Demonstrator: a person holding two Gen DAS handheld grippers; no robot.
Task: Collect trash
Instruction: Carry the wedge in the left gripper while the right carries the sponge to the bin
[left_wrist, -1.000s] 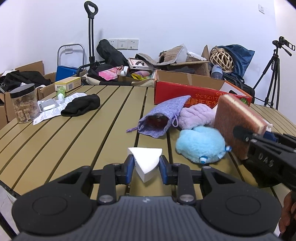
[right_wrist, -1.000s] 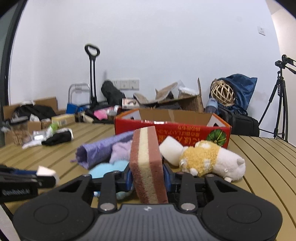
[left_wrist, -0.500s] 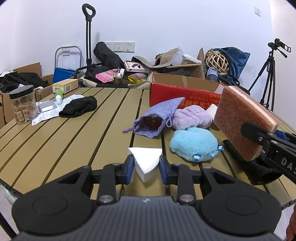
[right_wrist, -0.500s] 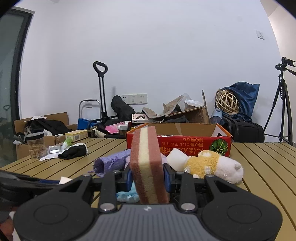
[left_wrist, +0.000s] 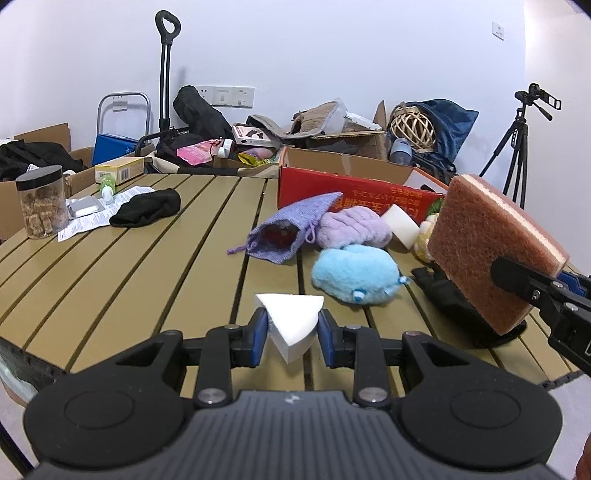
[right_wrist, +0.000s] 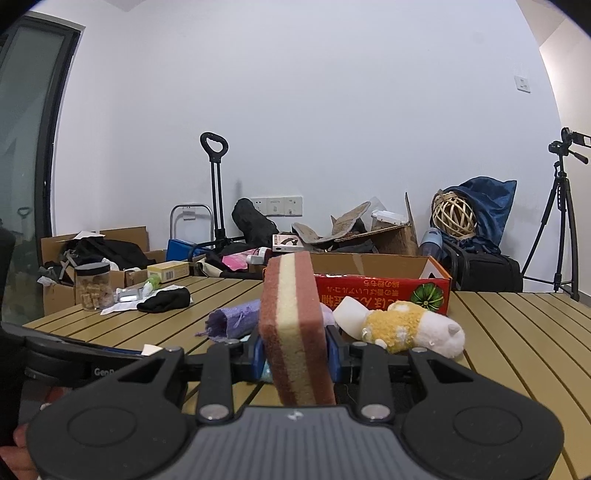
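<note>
A: Left claw (left_wrist: 291, 334) — state?

B: Clamped on a white wedge-shaped foam piece (left_wrist: 291, 325). Both blue pads press its sides; the point of the wedge hangs down between them. Held clear above the slatted tabletop (left_wrist: 129, 266), near its front edge.

A: Right claw (right_wrist: 295, 356)?

B: Clenched on a sponge (right_wrist: 295, 328), brown on both outer faces, cream layer in the middle, standing nearly upright and leaning a little. In the left wrist view the same sponge (left_wrist: 495, 251) shows its rough brown face, tilted, lifted off the tabletop at the right.

A: What lies under it?

B: A black object on the tabletop, partly hidden behind the sponge; cannot identify it. Nearby: blue plush (left_wrist: 356, 275), lilac plush (left_wrist: 354, 230), purple knit pouch (left_wrist: 291, 230), a white foam block (left_wrist: 400, 225), then the red cardboard box (left_wrist: 354, 192).

A: Anything cut off or unclear?

B: The yellow-and-white plush (right_wrist: 410, 326) is mostly hidden by the sponge in the left view. Box interior not visible. The right claw's body runs off the frame edge there. A bit of a hand (right_wrist: 14, 458) shows at the lower left corner of the right view.
</note>
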